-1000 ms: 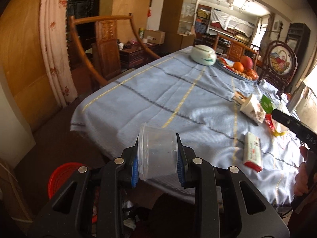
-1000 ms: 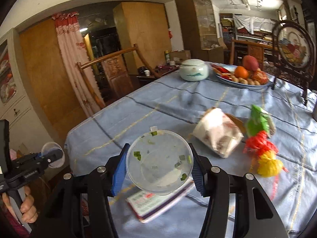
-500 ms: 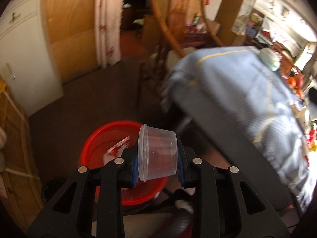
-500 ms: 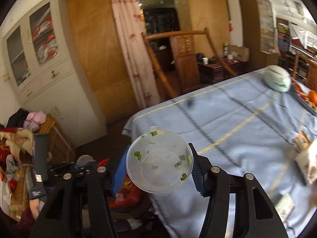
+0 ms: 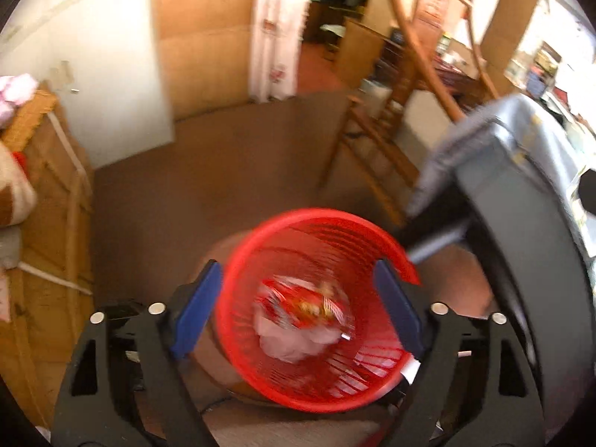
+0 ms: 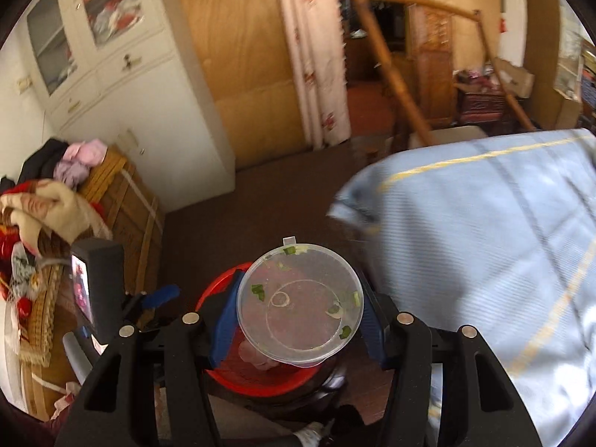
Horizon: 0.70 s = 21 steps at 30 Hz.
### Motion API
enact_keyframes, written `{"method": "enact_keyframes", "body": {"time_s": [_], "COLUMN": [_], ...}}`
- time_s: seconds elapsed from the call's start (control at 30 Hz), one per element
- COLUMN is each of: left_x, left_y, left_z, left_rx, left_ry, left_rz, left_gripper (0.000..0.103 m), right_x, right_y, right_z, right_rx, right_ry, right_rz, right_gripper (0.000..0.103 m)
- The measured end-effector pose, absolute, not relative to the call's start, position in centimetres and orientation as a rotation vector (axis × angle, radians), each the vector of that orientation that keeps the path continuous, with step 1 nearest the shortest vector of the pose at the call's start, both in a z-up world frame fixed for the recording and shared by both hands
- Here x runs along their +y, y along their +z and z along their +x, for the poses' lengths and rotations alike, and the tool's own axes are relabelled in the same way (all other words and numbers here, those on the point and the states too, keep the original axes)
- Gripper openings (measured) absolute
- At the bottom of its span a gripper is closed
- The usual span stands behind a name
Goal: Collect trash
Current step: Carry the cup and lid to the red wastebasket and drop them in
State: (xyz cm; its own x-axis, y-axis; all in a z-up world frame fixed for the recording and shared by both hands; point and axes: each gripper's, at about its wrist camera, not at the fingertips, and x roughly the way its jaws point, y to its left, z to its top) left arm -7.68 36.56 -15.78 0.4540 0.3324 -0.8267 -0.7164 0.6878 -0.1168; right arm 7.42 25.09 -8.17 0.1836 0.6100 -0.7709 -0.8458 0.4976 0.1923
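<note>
- Brown floor (image 5: 231,171) fills the middle of both views, dull and bare, running from a white cabinet wall (image 6: 123,85) and plywood-coloured panels (image 6: 253,70) to the table.
- Blue cloth with yellow and dark stripes covers the table (image 6: 495,223); its corner hangs down at the right of each view, and a wooden chair (image 5: 376,138) stands just beyond that corner.
- Stacked at the left is a wooden crate (image 6: 123,201) with white straps, heaped with blankets and clothes.
- Red mesh bin (image 5: 316,309) stands on the floor beside the table corner, mouth up, seen from above and blurred; a red printed wrapper (image 5: 301,301) and pale crumpled plastic lie in its bottom.
- Left gripper (image 5: 298,309) hangs over the bin with its blue pads spread wide and opening further, nothing between them; it also shows at the left edge of the right wrist view.
- Right gripper (image 6: 298,313) pinches a clear round plastic lid (image 6: 300,303) by its opposite edges.
- Held above the bin's near side, the lid has its flat face turned toward the camera and its small pull tab pointing away at the top; being round, it has no long axis. Green scallion bits stick to it.
</note>
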Motion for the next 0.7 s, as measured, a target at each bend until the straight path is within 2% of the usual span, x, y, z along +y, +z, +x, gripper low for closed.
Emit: {"method": "enact_keyframes", "body": {"time_s": [0.23,0.37,0.57,0.7], "left_x": [38.7,39.2,39.4,38.9], "left_y": [-16.6,-17.1,-17.1,-16.2], "left_z": [-8.4,-7.8,-8.1,-8.1], "left_rx": [0.879,0.885,0.873,0.837], "left_ry": [0.783,0.821,0.834,0.842], "left_rz": [-0.502,-0.472,-0.477,-0.465], "left_gripper": [0.087,0.089,0.09,0.093], "right_x": [29.4,29.6,29.2,28.3], "right_y": [-10.3,-10.9,-11.0,-10.5], "right_z": [6.9,7.2,7.8,7.5], "right_rx": [0.981,0.998,1.007,0.971], "right_ry": [1.125,1.123,1.111,1.088], "right_rz": [-0.345,-0.341,-0.324,-0.331], "right_gripper": [0.057,0.063,0.064,0.068]}}
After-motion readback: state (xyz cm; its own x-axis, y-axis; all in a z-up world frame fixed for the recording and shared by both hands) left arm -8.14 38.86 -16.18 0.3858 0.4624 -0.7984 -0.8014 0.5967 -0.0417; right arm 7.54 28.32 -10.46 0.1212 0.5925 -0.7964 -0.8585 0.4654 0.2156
